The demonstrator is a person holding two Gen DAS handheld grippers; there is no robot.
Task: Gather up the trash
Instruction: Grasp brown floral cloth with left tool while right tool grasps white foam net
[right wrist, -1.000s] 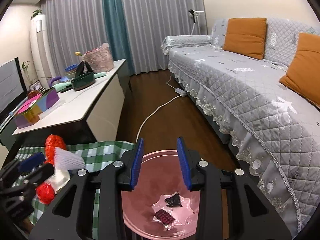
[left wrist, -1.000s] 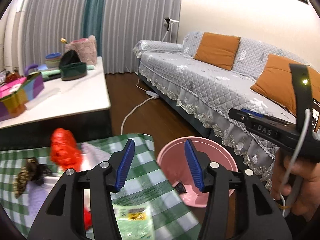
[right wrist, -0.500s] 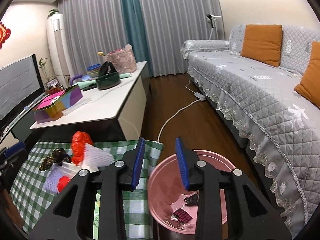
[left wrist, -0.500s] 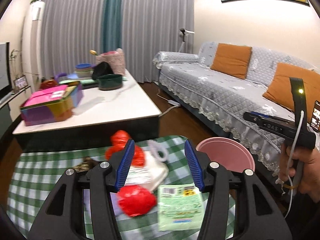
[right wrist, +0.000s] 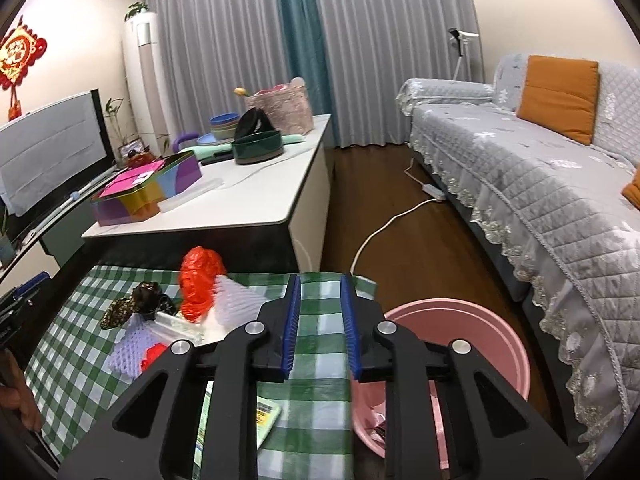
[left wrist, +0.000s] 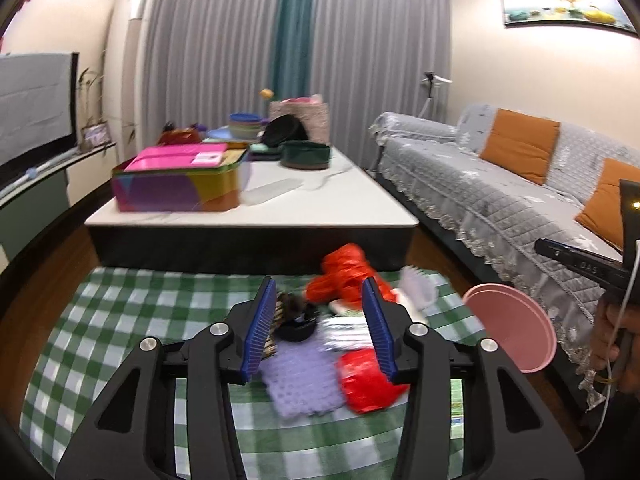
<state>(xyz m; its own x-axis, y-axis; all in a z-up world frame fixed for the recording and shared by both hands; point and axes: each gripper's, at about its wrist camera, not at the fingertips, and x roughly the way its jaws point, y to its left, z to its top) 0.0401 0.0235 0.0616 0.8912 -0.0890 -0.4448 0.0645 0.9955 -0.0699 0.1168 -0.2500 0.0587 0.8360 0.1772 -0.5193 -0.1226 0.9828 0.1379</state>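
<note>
Trash lies heaped on a green checked cloth [left wrist: 120,320]: a red crumpled bag [left wrist: 346,276], a second red wrapper [left wrist: 366,376], a purple foam net [left wrist: 300,380], a dark wrapper [left wrist: 294,318] and white packaging [left wrist: 344,330]. My left gripper [left wrist: 320,330] is open and empty, hovering over this heap. The pink bin [right wrist: 472,332] stands right of the cloth, with wrappers inside. My right gripper [right wrist: 320,328] is open and empty above the cloth's right edge, beside the bin. The heap also shows in the right wrist view [right wrist: 198,280], with a green packet [right wrist: 264,416] nearer.
A low white table [left wrist: 320,200] behind the cloth carries a colourful box [left wrist: 180,180], a green bowl [left wrist: 306,154] and a basket [left wrist: 300,120]. A grey sofa [right wrist: 540,184] with orange cushions runs along the right. A white cable [right wrist: 384,228] crosses the wood floor.
My left gripper has swung left from the bin to over the trash heap. My right gripper has pulled back and left from above the bin to the cloth's edge. Both stay open.
</note>
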